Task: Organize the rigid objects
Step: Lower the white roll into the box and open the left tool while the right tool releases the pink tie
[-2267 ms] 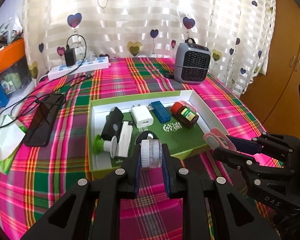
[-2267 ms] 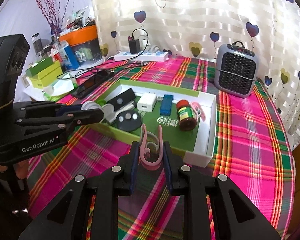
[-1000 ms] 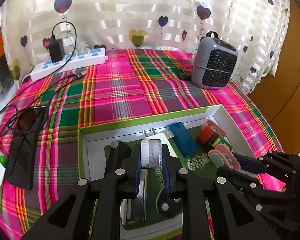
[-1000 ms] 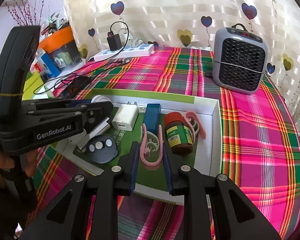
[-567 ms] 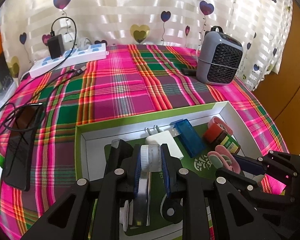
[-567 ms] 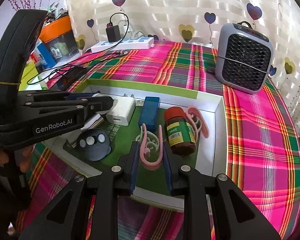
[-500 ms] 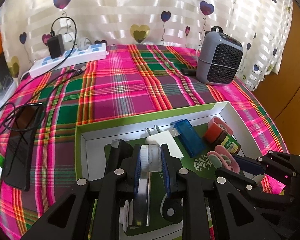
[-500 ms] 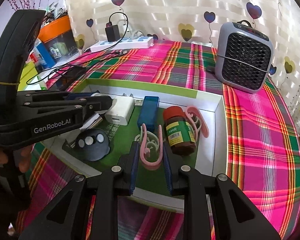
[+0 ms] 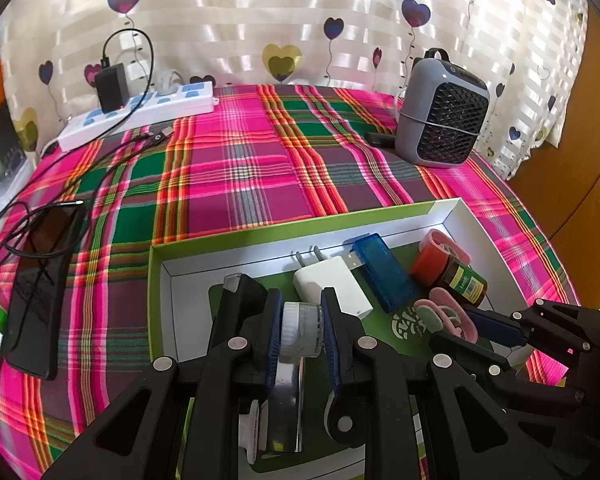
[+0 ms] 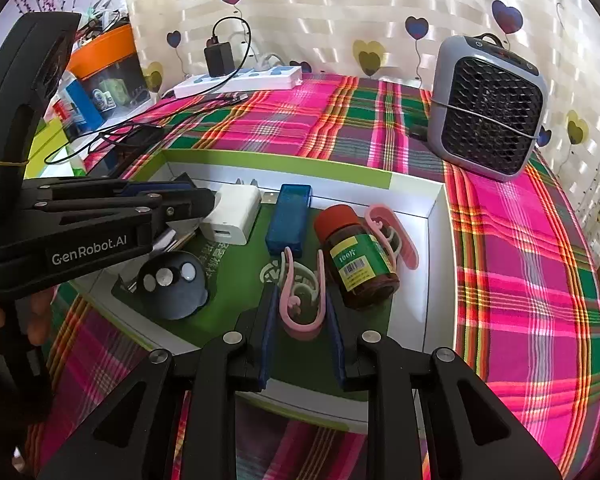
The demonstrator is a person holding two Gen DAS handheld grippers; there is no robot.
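The left gripper [image 9: 301, 334] hangs over the left part of the box [image 9: 260, 236], and its jaws pinch a small round clear jar [image 9: 302, 330] with a white cap; the right gripper [image 10: 302, 312] hangs over the near middle of the same box, and its jaws pinch a pink clip [image 10: 302, 300] with white curls inside it. The box is green on the outside, white on its walls and green on its floor, with white writing printed there that I cannot read; it sits on a desk under a bright pink and green checked cloth [image 9: 240, 176]. Inside the box lie a white plug charger [image 10: 232, 218], a blue stick with a metal plug [image 10: 290, 218], and a brown bottle [image 10: 356, 258] with a red cap lying on its side; its green and yellow label says "100" with a bar code under it — the rest is too small to read. A second pink clip [image 10: 396, 240] lies just beside the bottle, by the right wall; a dark round thing [image 10: 172, 282] with three silver dots lies near the front left. The side of the left gripper says "GenRobot.AI" in pale letters. At the back stand a grey fan heater [image 10: 488, 108] and a white power strip [image 9: 140, 110] with a black plug in it; a black phone [image 9: 36, 292] lies on the cloth at the left — a black cable runs over it.
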